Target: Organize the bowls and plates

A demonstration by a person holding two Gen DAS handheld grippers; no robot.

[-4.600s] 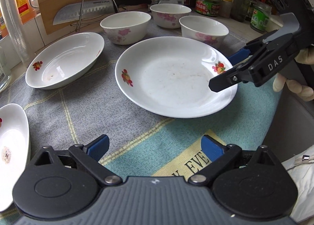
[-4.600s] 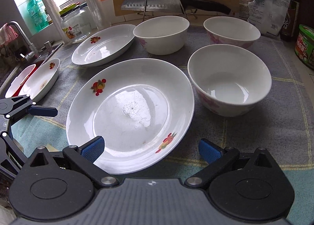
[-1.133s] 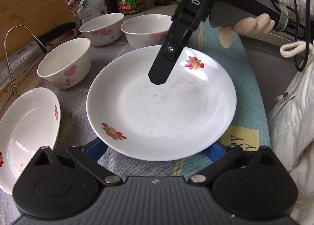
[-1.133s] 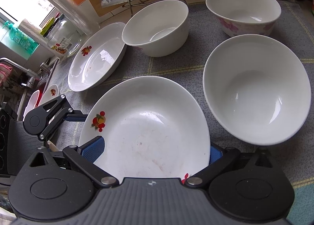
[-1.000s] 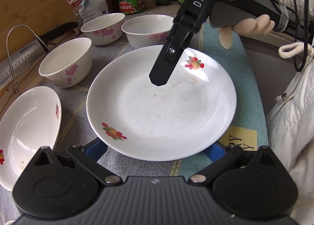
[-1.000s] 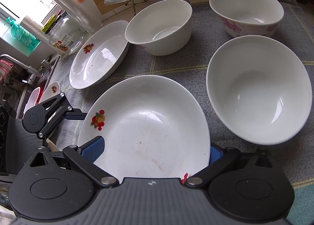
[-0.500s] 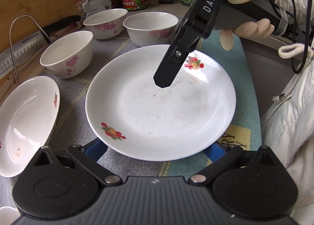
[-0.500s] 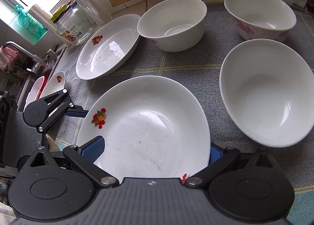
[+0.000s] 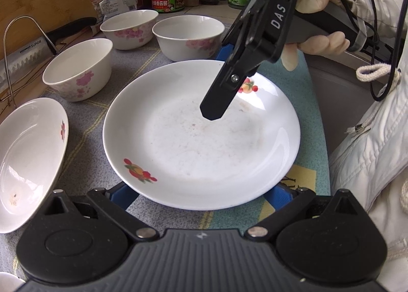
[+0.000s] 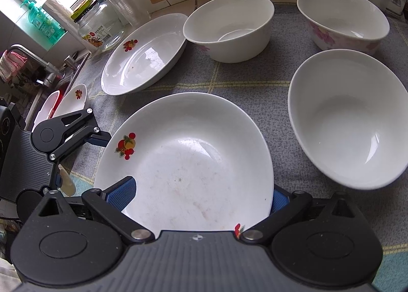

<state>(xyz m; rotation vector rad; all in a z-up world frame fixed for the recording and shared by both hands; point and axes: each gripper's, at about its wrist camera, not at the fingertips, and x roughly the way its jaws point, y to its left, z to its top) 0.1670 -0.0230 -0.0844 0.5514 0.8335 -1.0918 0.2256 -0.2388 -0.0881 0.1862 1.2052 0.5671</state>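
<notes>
Left gripper (image 9: 201, 191) spread wide, near rim of plate (image 9: 199, 139) straddled. Right gripper (image 10: 204, 196) likewise spread at opposite rim. Plate position unchanged; view slightly shifted.

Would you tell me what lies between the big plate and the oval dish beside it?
Only bare grey cloth lies between the big plate and the oval dish; nothing else sits there. The right wrist view shows this best.
</notes>
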